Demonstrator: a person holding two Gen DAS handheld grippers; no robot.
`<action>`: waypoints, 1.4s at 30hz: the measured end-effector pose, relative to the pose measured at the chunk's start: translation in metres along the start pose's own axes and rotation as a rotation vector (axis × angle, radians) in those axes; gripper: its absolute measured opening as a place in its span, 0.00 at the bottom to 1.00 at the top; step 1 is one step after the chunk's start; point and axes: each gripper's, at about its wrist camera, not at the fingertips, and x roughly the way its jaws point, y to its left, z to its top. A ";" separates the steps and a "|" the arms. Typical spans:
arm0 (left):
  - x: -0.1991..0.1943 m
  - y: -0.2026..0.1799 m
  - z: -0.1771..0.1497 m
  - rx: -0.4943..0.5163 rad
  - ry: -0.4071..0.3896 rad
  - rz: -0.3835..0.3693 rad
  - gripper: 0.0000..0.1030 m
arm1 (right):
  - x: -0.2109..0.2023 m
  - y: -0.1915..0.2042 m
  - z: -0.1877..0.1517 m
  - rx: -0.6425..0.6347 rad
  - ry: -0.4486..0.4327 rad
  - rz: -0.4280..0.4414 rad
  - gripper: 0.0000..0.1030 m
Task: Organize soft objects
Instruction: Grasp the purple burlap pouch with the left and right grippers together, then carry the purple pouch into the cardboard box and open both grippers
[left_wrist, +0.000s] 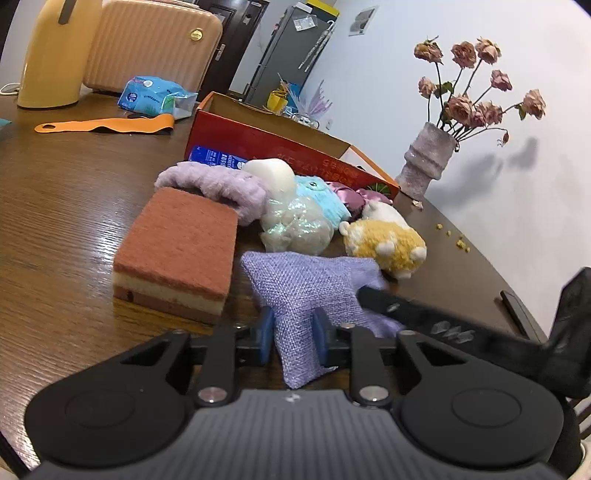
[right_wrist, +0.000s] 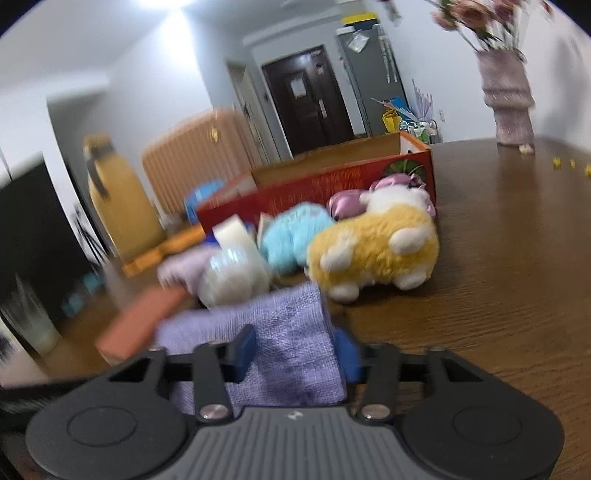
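Observation:
A lilac woven star-shaped cushion (left_wrist: 314, 284) lies at the near edge of a pile of soft things on the brown table (left_wrist: 55, 221). My left gripper (left_wrist: 293, 332) is shut on one of its points, blue pads pressing both sides. In the blurred right wrist view, my right gripper (right_wrist: 295, 350) has the same cushion (right_wrist: 291, 332) filling the gap between its pads. One of its black fingers (left_wrist: 391, 306) shows on the cushion's right side. Behind lie a layered brown sponge (left_wrist: 177, 254), a yellow-white plush (left_wrist: 384, 240) and a pale blue plush (left_wrist: 325, 195).
An open red box (left_wrist: 266, 142) stands behind the pile. A lilac fluffy band (left_wrist: 221, 188), a wrapped white ball (left_wrist: 295, 225) and a pink satin piece (left_wrist: 347, 194) are also there. A vase of dried roses (left_wrist: 424, 162) stands at the right; a yellow kettle (left_wrist: 55, 55) and tissue pack (left_wrist: 155, 96) at the far left.

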 end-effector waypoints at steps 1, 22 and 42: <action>-0.001 -0.001 0.000 0.008 -0.005 0.004 0.18 | 0.002 0.006 -0.003 -0.037 -0.002 -0.028 0.26; 0.003 -0.019 -0.004 0.195 -0.012 0.030 0.12 | -0.012 -0.007 0.013 -0.079 -0.052 -0.057 0.43; 0.009 -0.024 0.131 0.211 -0.119 -0.090 0.09 | -0.014 0.034 0.099 -0.309 -0.181 -0.011 0.05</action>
